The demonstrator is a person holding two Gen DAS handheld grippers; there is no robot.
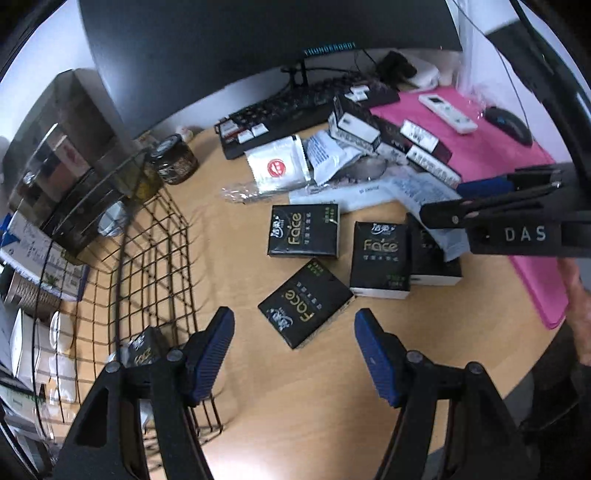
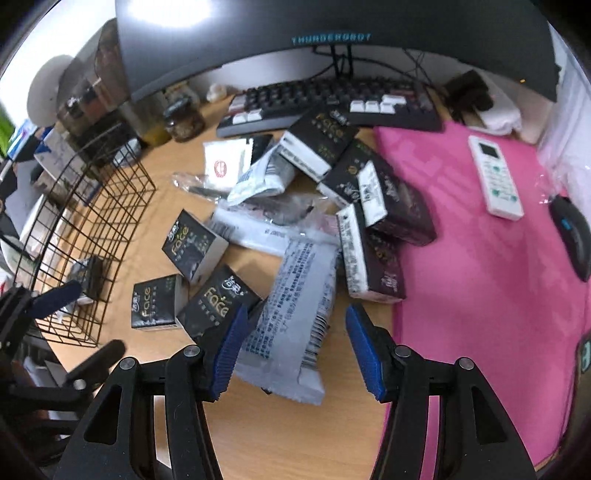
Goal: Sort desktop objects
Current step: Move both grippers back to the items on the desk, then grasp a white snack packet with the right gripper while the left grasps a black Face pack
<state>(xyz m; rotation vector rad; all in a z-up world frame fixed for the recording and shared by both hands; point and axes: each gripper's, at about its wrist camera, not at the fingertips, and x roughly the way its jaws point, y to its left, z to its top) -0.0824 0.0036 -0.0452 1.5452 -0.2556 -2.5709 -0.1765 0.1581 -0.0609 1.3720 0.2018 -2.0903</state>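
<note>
An office desk: a wooden desktop (image 2: pixel 295 424) under a monitor (image 2: pixel 332 29), with keyboard (image 2: pixel 314 96), mouse (image 2: pixel 572 236) on a pink mat (image 2: pixel 480 277), wire basket (image 2: pixel 92 221) and scattered tissue packs (image 1: pixel 303 230).

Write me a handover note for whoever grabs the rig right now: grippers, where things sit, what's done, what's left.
Left gripper: open, empty, above a black Face tissue pack.
Right gripper: open, a white wrapped packet between its jaws, not gripped.
Done: one tissue pack lies in the wire basket.
Left: the other tissue packs, dark boxes and packets heaped before the keyboard.
</note>
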